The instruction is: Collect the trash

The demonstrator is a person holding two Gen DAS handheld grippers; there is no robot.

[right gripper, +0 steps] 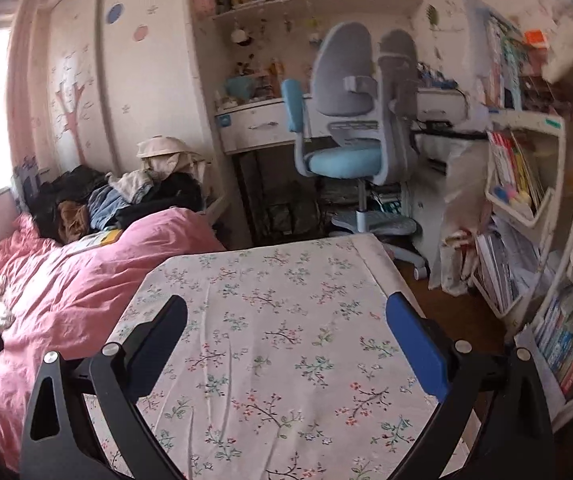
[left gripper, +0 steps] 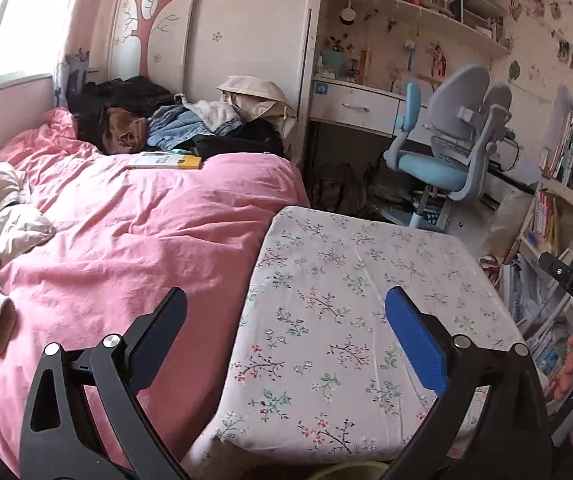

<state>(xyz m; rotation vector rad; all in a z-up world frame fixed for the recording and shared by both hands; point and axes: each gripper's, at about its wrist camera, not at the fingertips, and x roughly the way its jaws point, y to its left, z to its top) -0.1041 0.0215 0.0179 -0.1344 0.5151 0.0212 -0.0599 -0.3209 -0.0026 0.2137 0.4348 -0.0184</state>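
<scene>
We hold the left gripper [left gripper: 286, 312] and right gripper [right gripper: 286, 320] above the white floral-printed bed sheet [left gripper: 350, 280]. Both sets of fingers stand apart, empty. A crumpled pink duvet [left gripper: 146, 220] lies alongside

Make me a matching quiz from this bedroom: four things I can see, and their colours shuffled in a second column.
Things:
1. duvet
2. chair seat
3. flat box on the bed
4. tree decal on the wardrobe

Colours:
A. light blue
B. yellow and white
C. solid pink fabric
D. pink trunk with thin grey branches

Pairs: 1-C, 2-A, 3-B, 4-D
</scene>
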